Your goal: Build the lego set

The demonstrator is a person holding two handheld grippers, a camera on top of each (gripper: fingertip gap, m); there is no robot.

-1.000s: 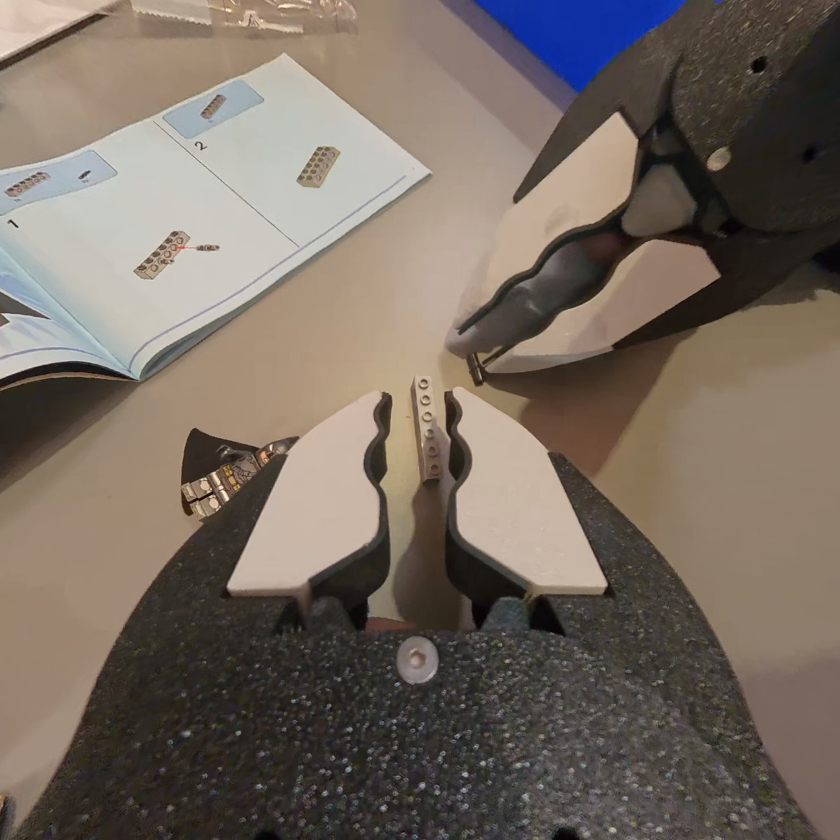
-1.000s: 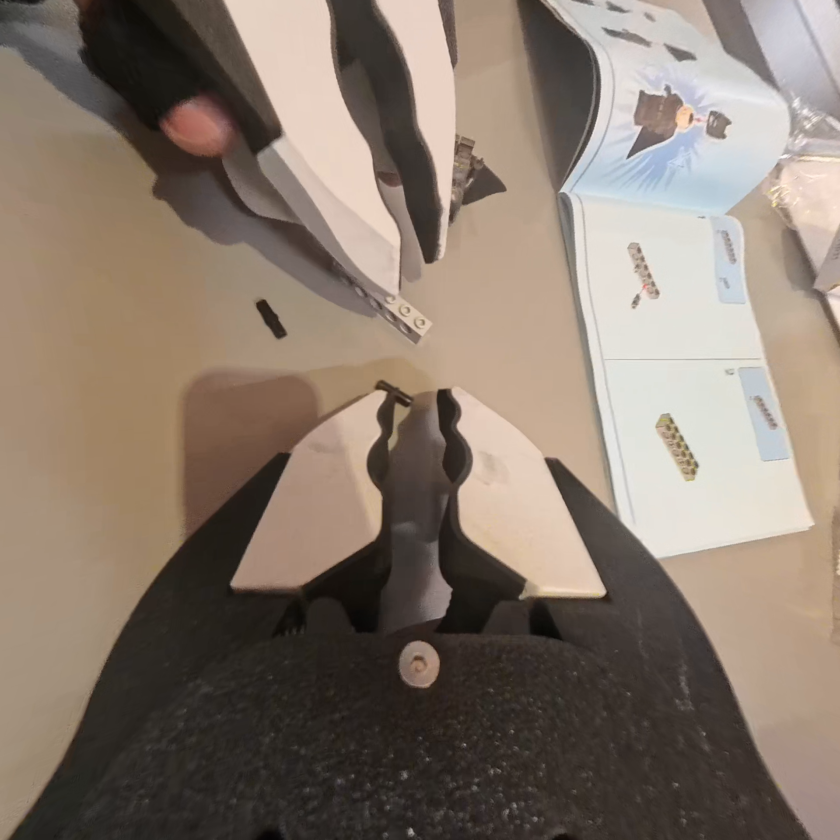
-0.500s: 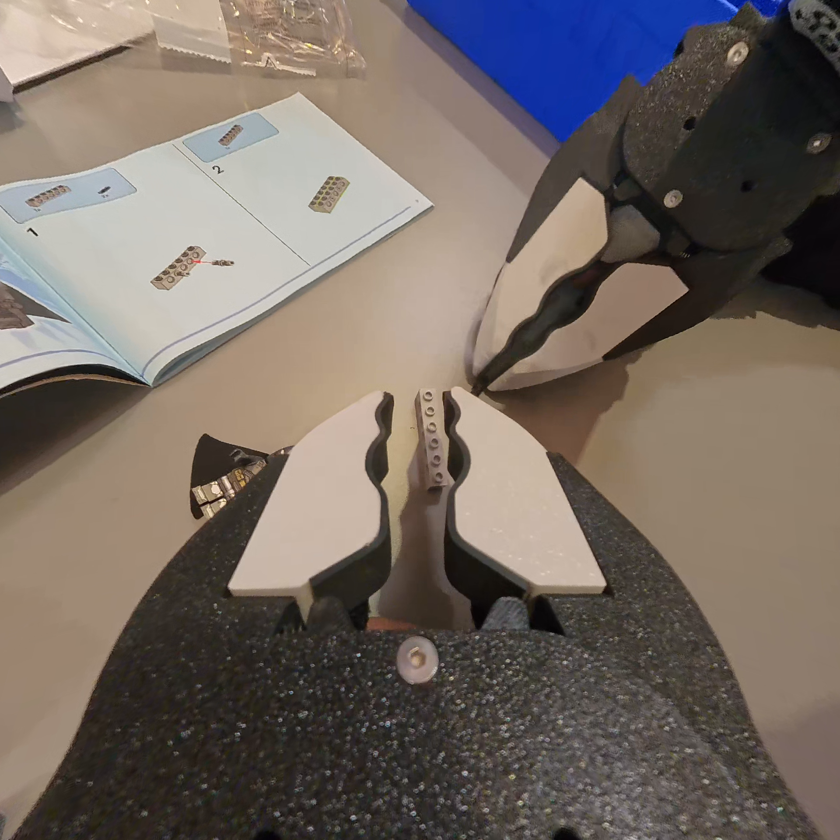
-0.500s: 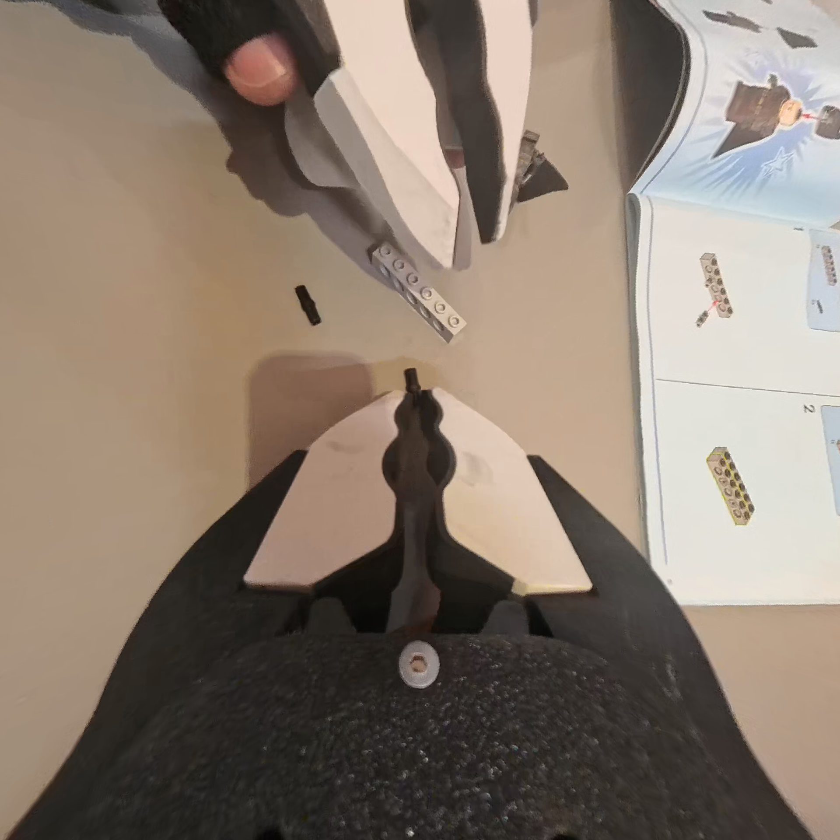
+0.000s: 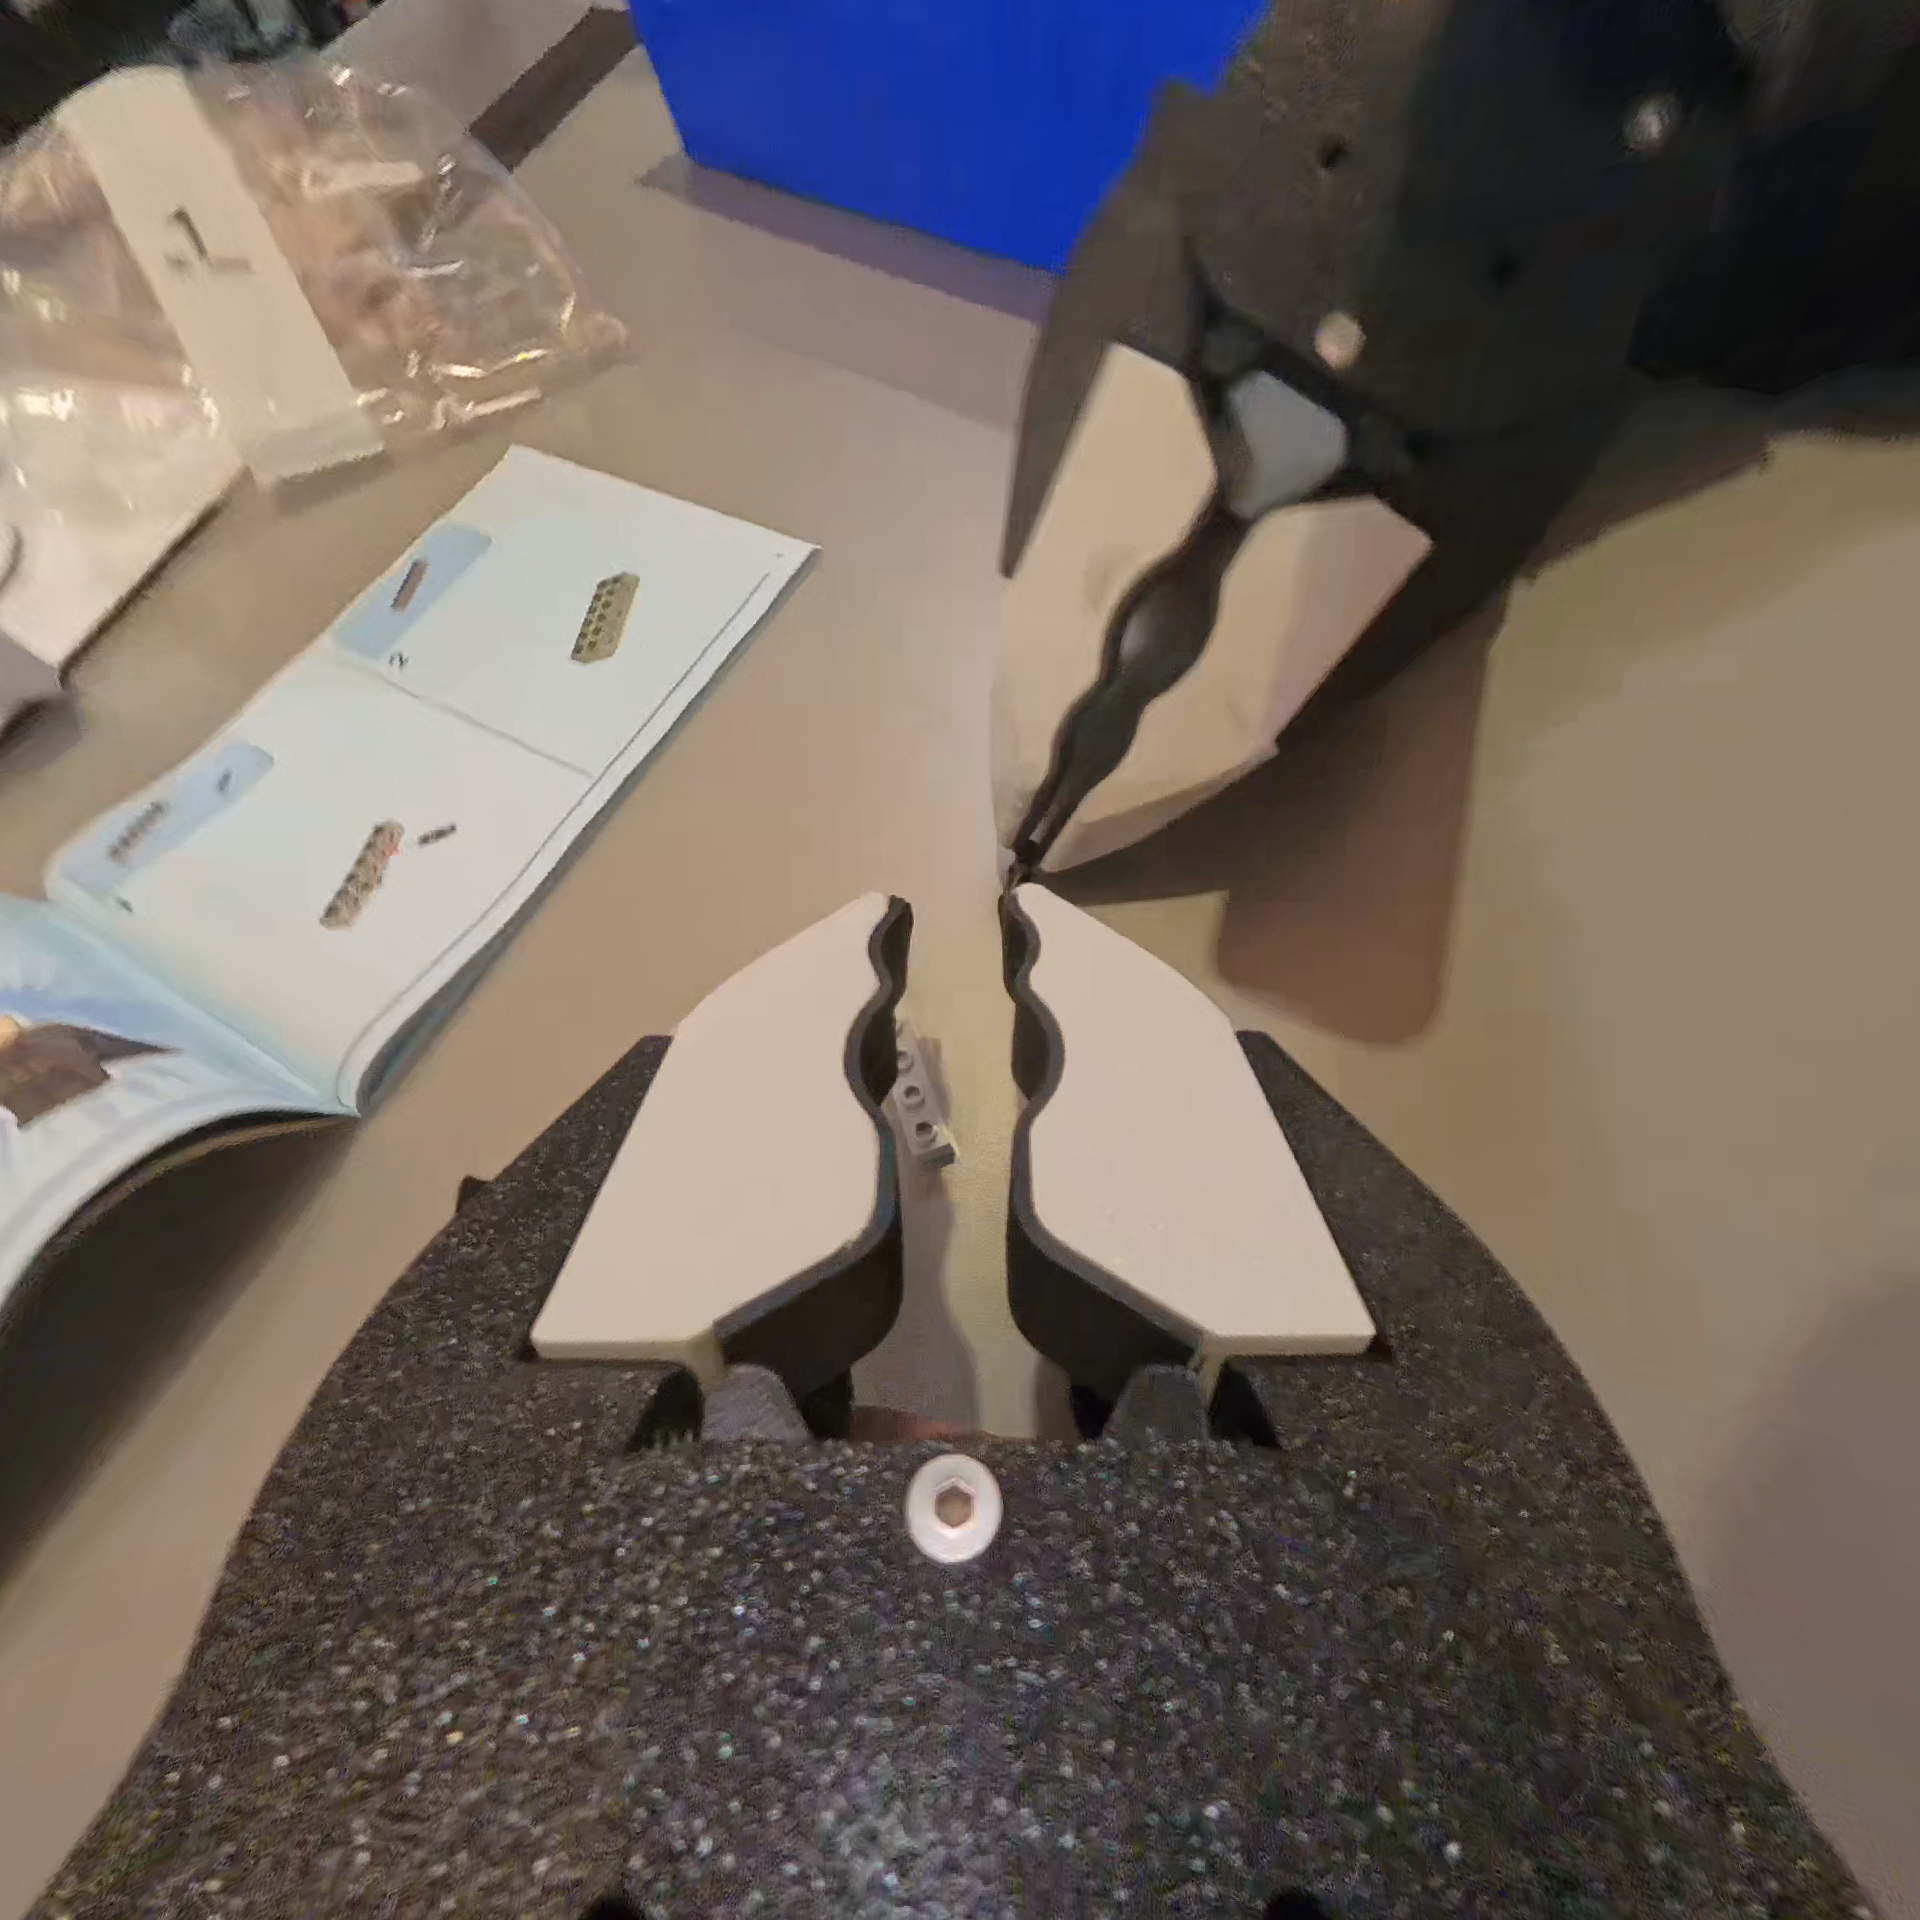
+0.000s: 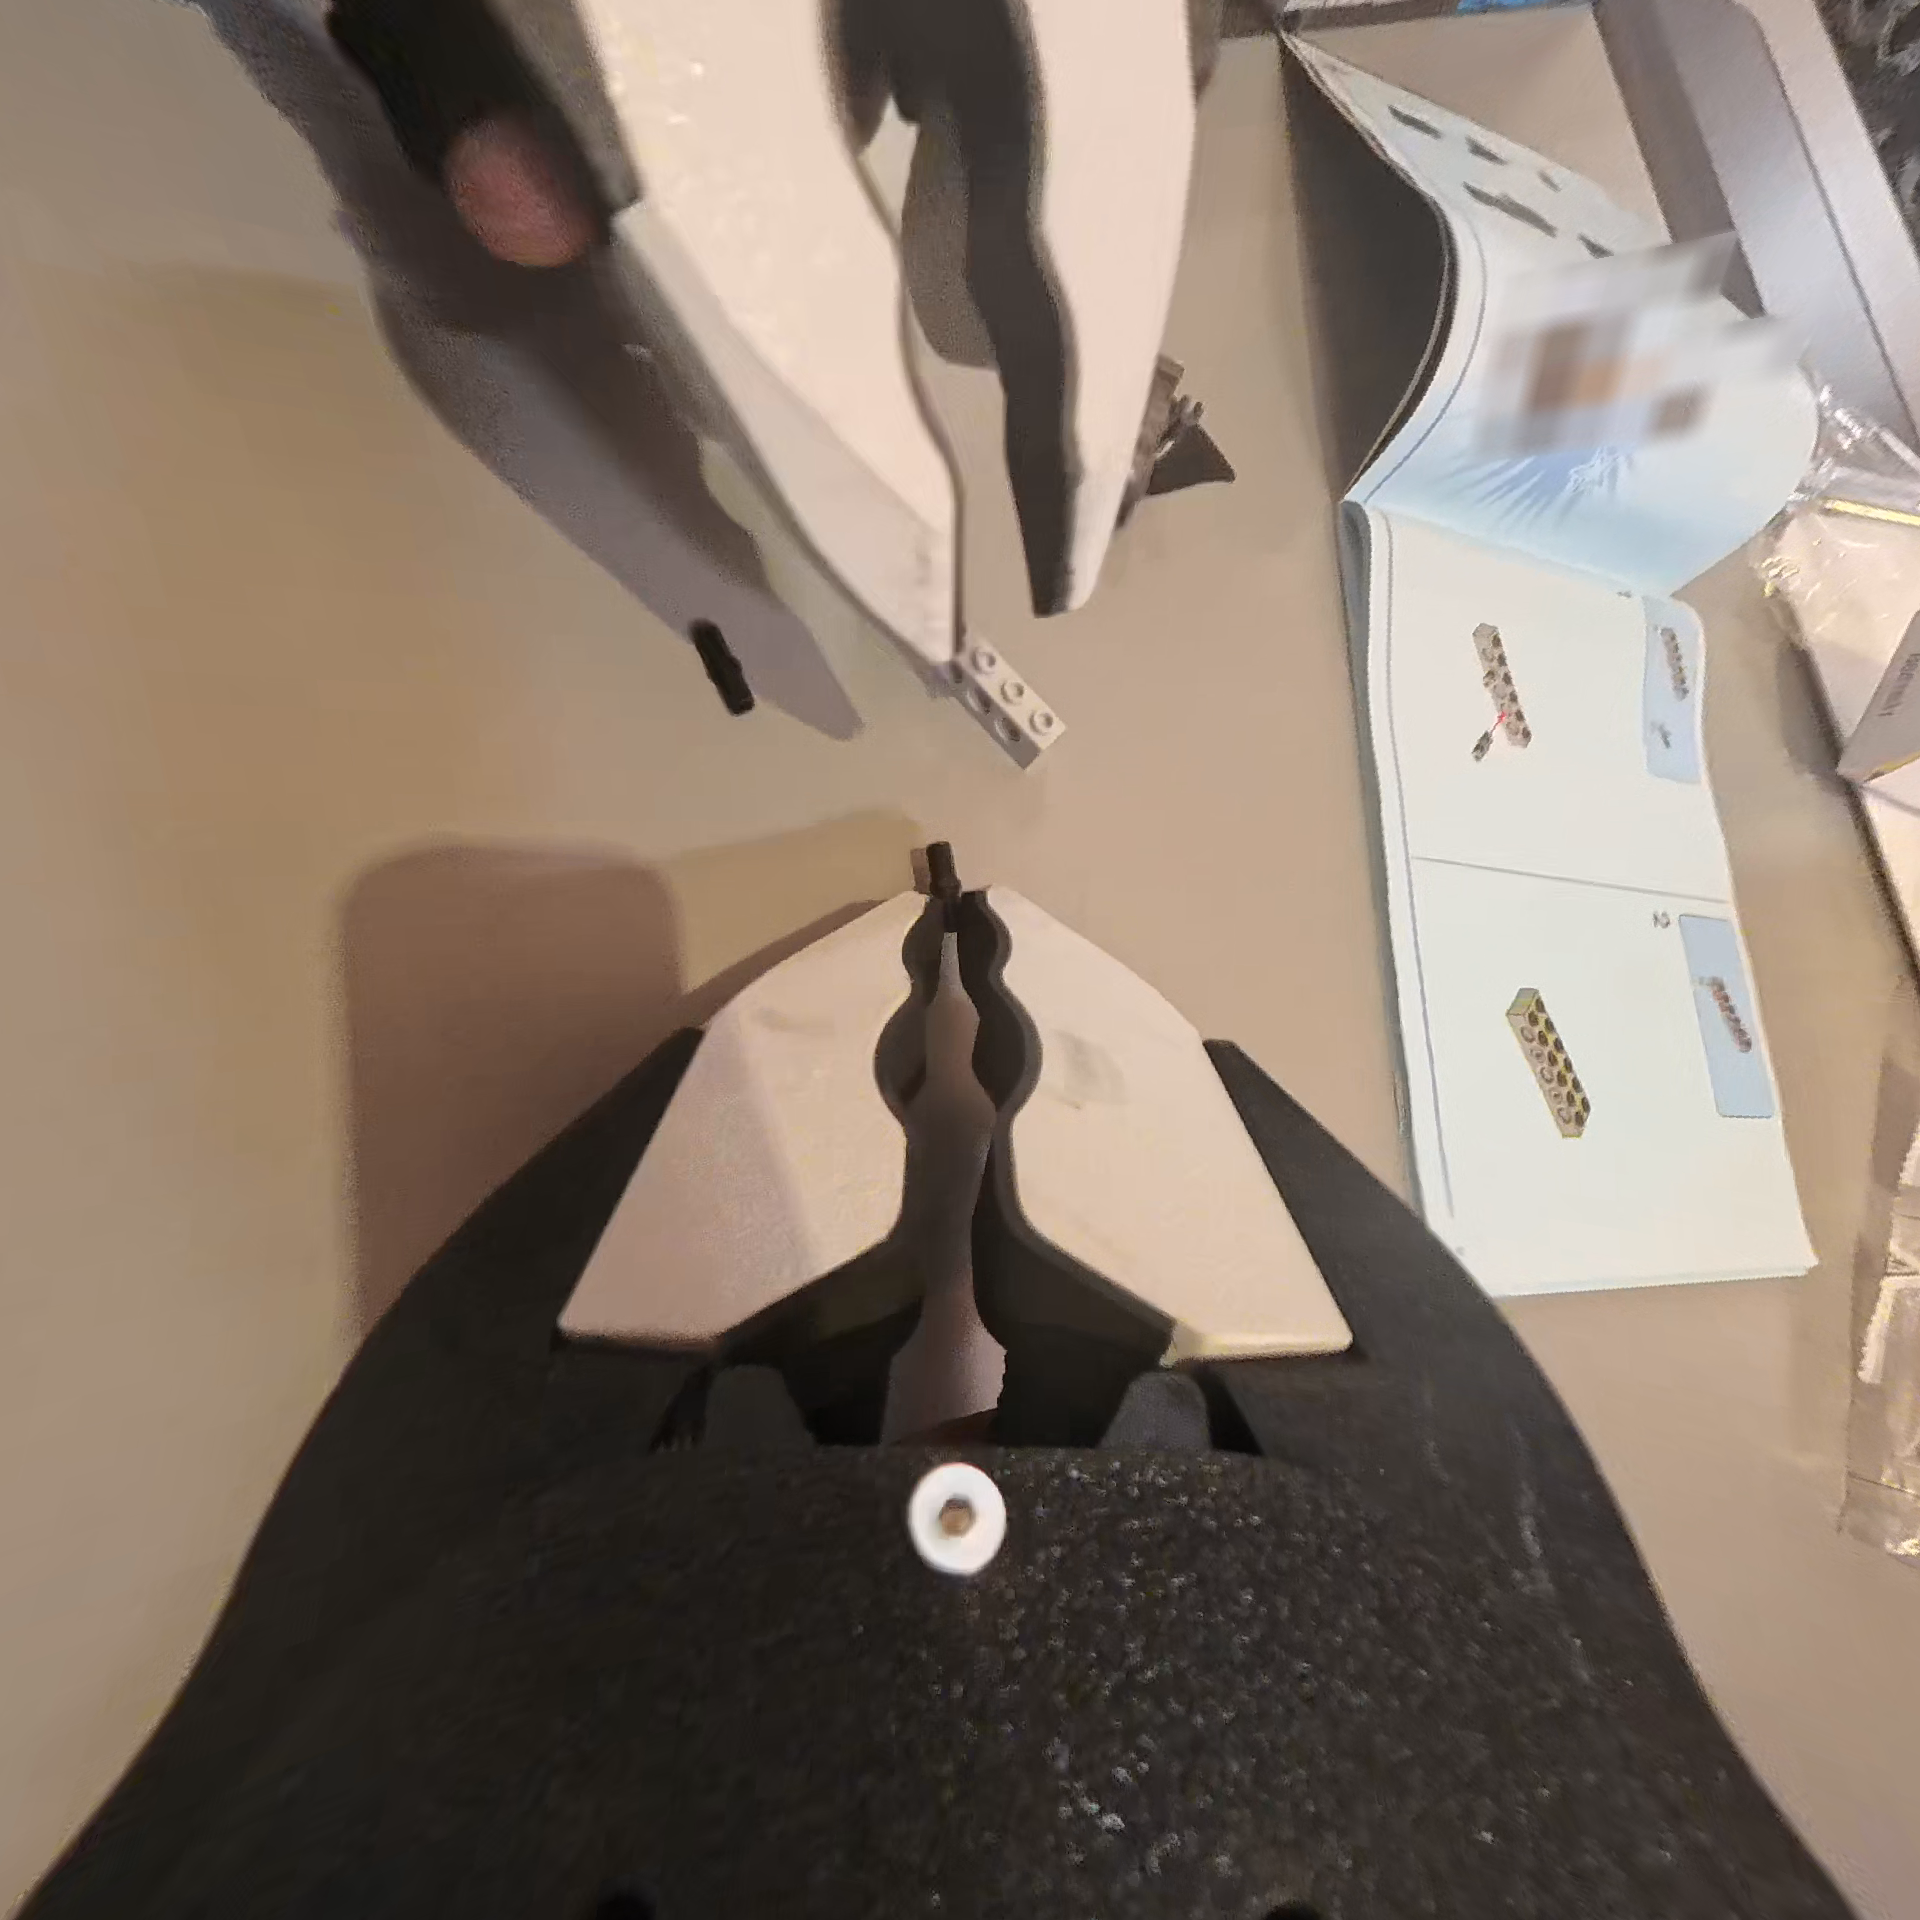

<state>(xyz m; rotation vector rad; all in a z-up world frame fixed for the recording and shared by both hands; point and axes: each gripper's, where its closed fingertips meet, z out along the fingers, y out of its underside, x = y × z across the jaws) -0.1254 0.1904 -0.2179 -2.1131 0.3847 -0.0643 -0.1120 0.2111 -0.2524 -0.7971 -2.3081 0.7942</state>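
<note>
**A:** How did the left gripper (image 5: pixel 951 904) stand?

**B:** Its tongs were apart. In the middle of its own view, a light grey brick (image 5: pixel 920 1101) with a row of holes lay against the inner edge of the finger on the left of the frame. Bare table (image 5: pixel 1662 1039) showed between the brick and the other finger, so nothing pinched it.

**A:** And the right gripper (image 6: pixel 948 899)?

**B:** Its tongs were together on a small black pin (image 6: pixel 943 868). The pin stuck out past the tips at the centre of that view. In the left view, those closed tips came down from the upper right and ended just beside the tip of the left gripper's finger on the right of the frame.

**A:** What did the brick look like from the right view?

**B:** One end poked out from under the left gripper's tip, just above the centre of the frame and close to the held pin. Whether it rested on the table I could not tell.

**A:** Anything else nearby?

**B:** A second black pin (image 6: pixel 722 665) lay on the table, left of the brick in that view. An open instruction booklet (image 5: pixel 499 748) filled the left of the left view, with clear plastic bags (image 5: pixel 395 239) at the upper left. A blue box (image 5: pixel 883 104) stood at the top centre. A small dark figure (image 6: pixel 1184 457) peeked out beside the left gripper in the right view, and a fingertip (image 6: pixel 509 197) rested on that gripper at the upper left.
</note>
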